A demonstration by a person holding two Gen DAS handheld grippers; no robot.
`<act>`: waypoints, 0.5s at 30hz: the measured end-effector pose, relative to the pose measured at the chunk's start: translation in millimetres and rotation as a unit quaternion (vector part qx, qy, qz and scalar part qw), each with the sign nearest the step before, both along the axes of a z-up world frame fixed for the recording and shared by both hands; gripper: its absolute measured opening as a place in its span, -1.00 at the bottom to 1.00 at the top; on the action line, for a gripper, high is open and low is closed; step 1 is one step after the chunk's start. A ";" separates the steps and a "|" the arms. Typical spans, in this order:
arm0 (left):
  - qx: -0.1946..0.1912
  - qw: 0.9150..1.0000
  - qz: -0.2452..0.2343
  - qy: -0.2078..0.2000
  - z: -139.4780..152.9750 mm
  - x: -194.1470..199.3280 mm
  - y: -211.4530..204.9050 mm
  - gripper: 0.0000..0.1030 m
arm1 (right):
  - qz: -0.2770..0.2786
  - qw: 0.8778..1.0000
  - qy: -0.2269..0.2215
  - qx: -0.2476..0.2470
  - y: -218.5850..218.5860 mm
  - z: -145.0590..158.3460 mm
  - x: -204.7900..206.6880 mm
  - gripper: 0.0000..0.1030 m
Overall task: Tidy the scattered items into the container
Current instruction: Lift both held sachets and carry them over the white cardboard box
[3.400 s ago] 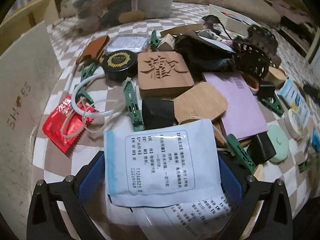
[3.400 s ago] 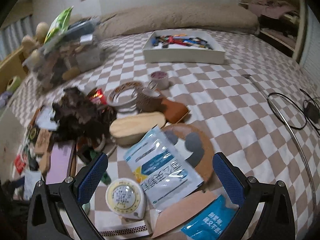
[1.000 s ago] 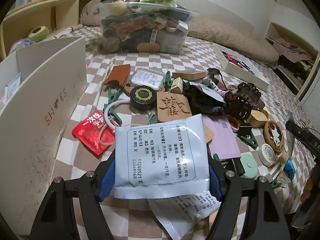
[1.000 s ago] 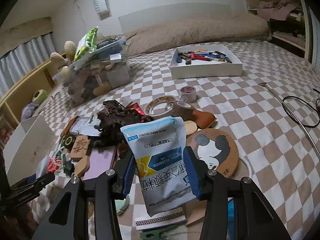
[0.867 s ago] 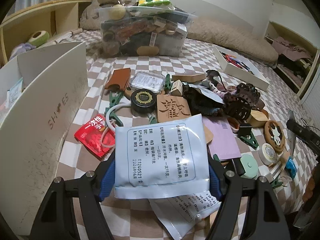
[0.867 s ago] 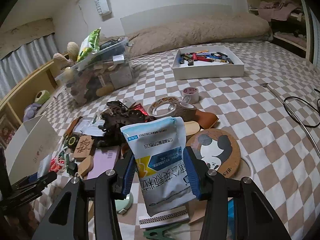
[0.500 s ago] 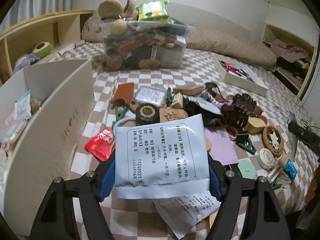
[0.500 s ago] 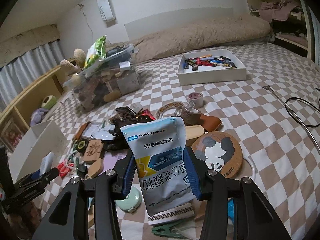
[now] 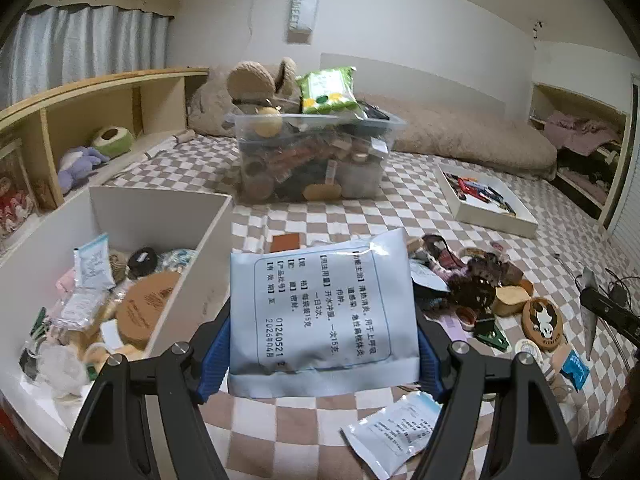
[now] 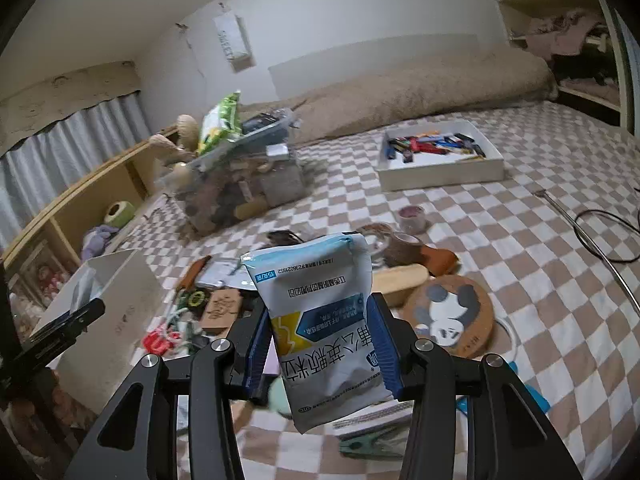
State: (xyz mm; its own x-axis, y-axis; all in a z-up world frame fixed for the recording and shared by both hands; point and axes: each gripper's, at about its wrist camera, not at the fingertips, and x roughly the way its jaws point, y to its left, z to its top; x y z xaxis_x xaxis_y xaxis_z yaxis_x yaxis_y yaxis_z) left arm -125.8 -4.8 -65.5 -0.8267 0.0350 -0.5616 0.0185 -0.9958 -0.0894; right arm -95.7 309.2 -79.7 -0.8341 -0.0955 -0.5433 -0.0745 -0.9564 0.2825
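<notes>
Both sachets have risen off the bed: at ten o'clock the white box (image 9: 120, 216) has come into view. Left tongs (image 9: 320, 344) grip the pale sachet (image 9: 320, 300); right tongs (image 10: 320, 356) grip the blue-and-yellow sachet (image 10: 320, 320), so dropping them in looks next.

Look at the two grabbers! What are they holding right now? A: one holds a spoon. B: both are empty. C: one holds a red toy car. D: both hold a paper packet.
D: the left gripper is clamped on a pale blue sachet, and the right gripper on a blue and yellow sachet.
</notes>
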 end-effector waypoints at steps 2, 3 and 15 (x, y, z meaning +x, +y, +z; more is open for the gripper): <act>0.006 1.000 0.000 0.000 5.5 2.1 -4.8 0.47 | 0.005 1.000 0.006 0.005 -7.7 6.0 0.1 -0.08; 0.008 1.000 0.002 0.003 9.1 3.8 -7.6 0.47 | 0.008 1.000 0.010 0.007 -12.4 9.6 0.1 -0.08; -0.004 0.999 0.018 0.032 40.5 24.9 -43.2 0.47 | 0.057 0.997 0.050 0.010 -67.9 46.1 -2.3 -0.08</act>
State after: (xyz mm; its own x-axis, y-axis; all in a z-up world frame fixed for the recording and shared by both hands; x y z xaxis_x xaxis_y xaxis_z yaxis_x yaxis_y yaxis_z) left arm -100.9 -48.0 -25.0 -0.8614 0.0008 -0.5079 0.0487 -0.9953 -0.0842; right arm -98.0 241.4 -33.6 -0.8687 -0.1830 -0.4603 0.0629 -0.9625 0.2639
